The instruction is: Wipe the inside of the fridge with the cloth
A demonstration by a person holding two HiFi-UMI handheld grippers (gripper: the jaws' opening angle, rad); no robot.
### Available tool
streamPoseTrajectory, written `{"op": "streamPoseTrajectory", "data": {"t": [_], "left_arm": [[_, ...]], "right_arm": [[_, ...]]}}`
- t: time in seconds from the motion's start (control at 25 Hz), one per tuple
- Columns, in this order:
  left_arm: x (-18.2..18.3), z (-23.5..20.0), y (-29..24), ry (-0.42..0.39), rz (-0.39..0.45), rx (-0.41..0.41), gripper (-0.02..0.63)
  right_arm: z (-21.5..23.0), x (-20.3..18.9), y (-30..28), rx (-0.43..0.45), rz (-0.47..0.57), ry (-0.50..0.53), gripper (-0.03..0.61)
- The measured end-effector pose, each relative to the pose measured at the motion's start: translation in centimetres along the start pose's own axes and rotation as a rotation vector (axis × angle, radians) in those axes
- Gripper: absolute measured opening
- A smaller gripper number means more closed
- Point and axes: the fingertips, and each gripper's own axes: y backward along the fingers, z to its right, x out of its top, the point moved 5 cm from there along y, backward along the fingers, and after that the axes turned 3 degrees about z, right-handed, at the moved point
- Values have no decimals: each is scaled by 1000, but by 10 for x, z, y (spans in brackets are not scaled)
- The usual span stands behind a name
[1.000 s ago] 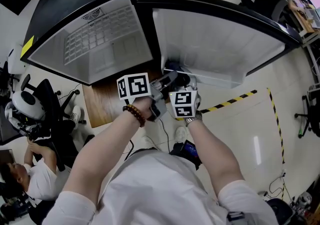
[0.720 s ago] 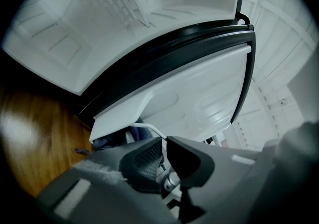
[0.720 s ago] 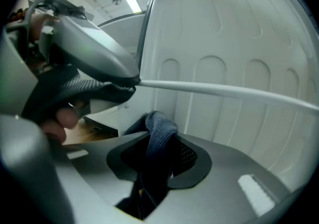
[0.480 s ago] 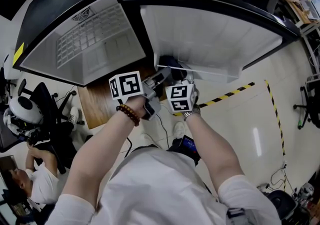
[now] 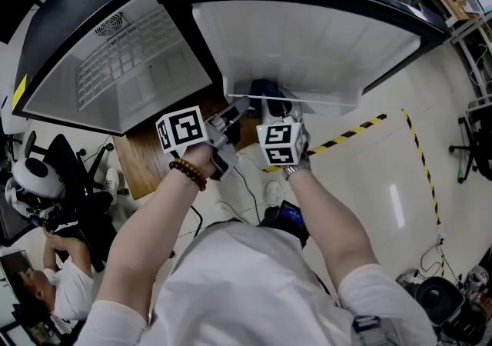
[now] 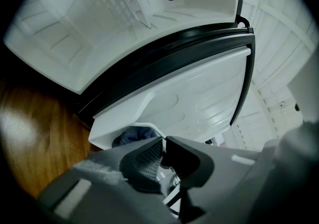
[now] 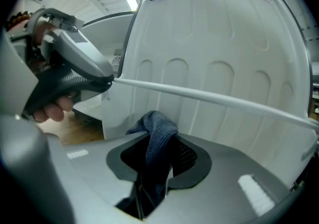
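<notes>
Cloth, dark blue, clamped in right gripper, which has edged in toward the door over the past second: wiping looks imminent. The cloth's long axis runs up between the jaws, free end pointing at the door below the rail. Left gripper, jaws nearly together, apparently pinches the rail's end.

Right gripper: jaws clamped on dark blue cloth, which bunches up above them. Behind it is the white ribbed fridge panel, with a white rail slanting across. Upper left: left gripper, tip at the rail's end, fingers below it.
</notes>
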Motion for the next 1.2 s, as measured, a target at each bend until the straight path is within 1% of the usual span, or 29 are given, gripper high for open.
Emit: {"op": "streamPoseTrajectory", "data": {"t": [0.08,0.2,0.32,0.52,0.68,0.88,1.0,1.04,1.12,1.2], "left_arm": [[2,0,0,-23,0,5,29],[2,0,0,-23,8,3,29],[2,0,-1,-9,13,-8,29],[1,-1,-1,19,25,-5,29],[4,5,-4,-2,26,-61,28],[3,2,-2,10,36,-37,26],[4,7,-5,-8,37,-74,26],[3,7,-5,-6,39,-70,26],[2,2,-2,10,45,-36,26],[2,3,-3,3,47,-46,26]], "right_arm": [[8,-3,4,-17,-8,0,98],[17,-5,10,-37,-14,1,98],[28,-9,15,-62,-22,3,98],[52,-16,27,-122,-45,-3,98],[69,-21,36,-160,-60,-5,98],[91,-28,47,-220,-86,-18,98],[103,-32,54,-257,-102,-42,98],[107,-33,55,-267,-105,-49,98],[111,-35,57,-284,-109,-63,98],[115,-36,60,-301,-113,-80,98]]}}
